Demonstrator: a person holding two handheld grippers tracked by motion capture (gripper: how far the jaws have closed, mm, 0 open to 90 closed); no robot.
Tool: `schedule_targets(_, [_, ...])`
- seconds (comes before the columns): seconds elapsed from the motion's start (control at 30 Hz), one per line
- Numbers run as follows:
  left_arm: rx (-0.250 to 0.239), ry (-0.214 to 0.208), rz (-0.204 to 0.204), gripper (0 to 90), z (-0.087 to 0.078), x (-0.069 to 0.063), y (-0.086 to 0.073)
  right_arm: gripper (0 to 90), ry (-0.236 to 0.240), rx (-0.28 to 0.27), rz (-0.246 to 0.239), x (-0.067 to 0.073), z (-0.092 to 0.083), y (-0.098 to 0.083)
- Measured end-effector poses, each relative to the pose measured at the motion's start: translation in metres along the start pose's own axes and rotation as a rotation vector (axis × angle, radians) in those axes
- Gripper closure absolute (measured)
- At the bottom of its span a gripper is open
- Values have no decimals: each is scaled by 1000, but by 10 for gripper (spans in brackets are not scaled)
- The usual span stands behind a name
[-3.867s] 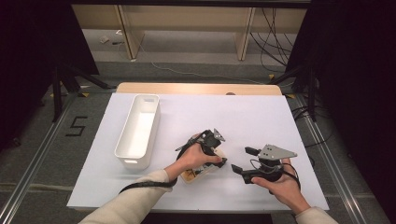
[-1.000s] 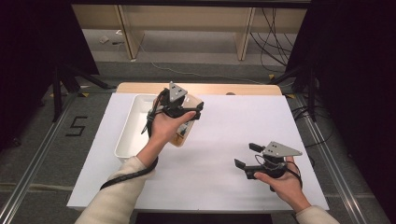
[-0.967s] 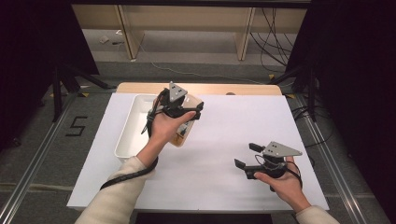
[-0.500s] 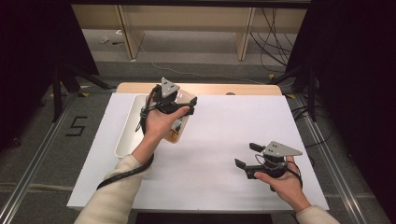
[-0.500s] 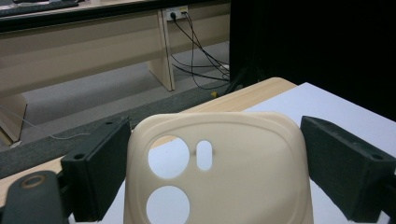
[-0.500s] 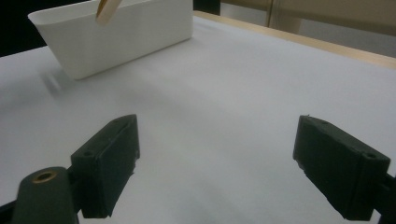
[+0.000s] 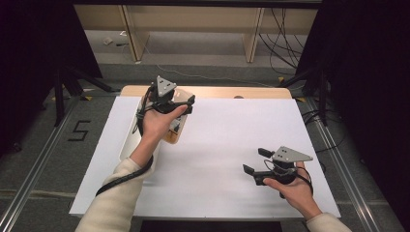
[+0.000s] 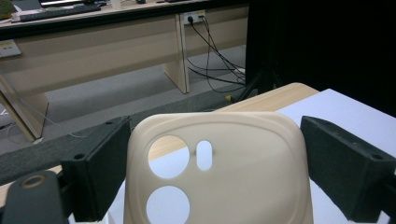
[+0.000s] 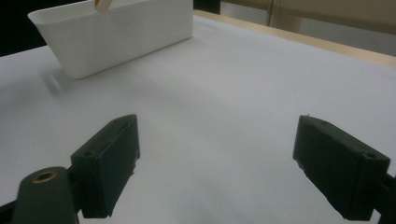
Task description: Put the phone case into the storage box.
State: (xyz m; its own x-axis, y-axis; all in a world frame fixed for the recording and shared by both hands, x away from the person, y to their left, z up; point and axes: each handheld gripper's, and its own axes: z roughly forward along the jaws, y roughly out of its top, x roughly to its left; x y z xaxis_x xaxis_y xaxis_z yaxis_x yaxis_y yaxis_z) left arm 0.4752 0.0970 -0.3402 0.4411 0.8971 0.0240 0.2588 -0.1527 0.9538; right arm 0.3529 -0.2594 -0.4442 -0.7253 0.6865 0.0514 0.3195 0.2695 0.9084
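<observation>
A cream phone case (image 8: 224, 177) with round camera cut-outs stands between the jaws of my left gripper (image 8: 215, 172), which is shut on its sides. From above, the left gripper (image 7: 167, 99) is held in the air over the far end of the white bin (image 7: 126, 145), with the phone case (image 7: 175, 128) hanging below the hand. My right gripper (image 7: 256, 161) rests low at the front right of the table, open and with nothing in it. In the right gripper view, the right gripper (image 9: 224, 163) faces the white bin (image 9: 116, 37), and a tip of the case (image 9: 102, 3) shows above the rim.
A white sheet (image 7: 232, 125) covers the table, with a wooden edge (image 7: 241, 92) showing at the far side. Cables (image 7: 285, 29) and desk legs lie on the floor beyond. The left forearm hides much of the bin.
My left gripper has carried the phone case up from the middle of the table, leftward and farther away to above the bin. The right gripper has stayed put.
</observation>
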Motion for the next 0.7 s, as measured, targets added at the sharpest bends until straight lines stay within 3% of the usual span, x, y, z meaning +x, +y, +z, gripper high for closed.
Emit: schedule_targets(0.7, [-40,77,-44,113,-11,29,6,157,3,1,0,0,0,0])
